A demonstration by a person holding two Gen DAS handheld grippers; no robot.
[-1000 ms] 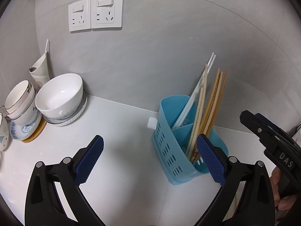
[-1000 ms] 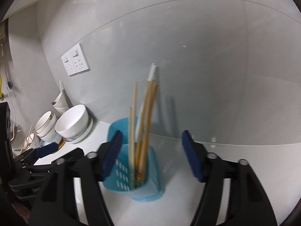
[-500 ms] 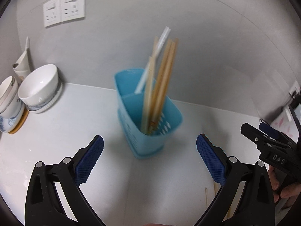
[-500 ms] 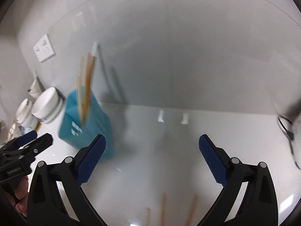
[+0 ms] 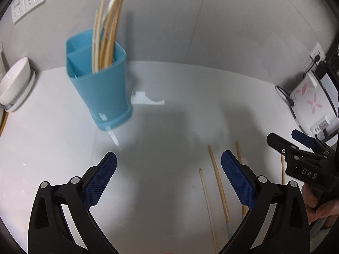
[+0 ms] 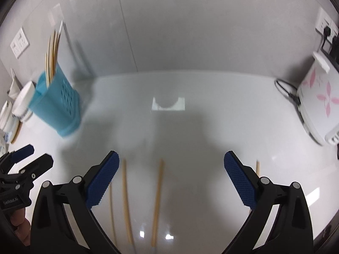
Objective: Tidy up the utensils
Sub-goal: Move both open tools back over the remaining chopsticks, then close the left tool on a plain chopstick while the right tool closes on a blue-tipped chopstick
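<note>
A blue plastic utensil holder (image 5: pixel 101 84) stands at the back left of the white counter with several wooden chopsticks (image 5: pixel 107 31) upright in it; it also shows in the right wrist view (image 6: pixel 56 108). Several loose wooden chopsticks (image 5: pixel 218 184) lie flat on the counter, in the right wrist view (image 6: pixel 157 201) just ahead of the jaws. My left gripper (image 5: pixel 168 182) is open and empty above the counter, left of the loose chopsticks. My right gripper (image 6: pixel 169 182) is open and empty over them.
White bowls (image 5: pixel 14 84) on a rack stand at the far left. A white appliance with pink flowers (image 6: pixel 317 105) and its cable sit at the right. Wall sockets (image 5: pixel 27 0) are on the grey wall. A bright patch of light (image 6: pixel 168 103) lies mid-counter.
Both grippers have swung to the right and tilted down, away from the blue holder. The loose chopsticks on the counter have come into view. Both stay open.
</note>
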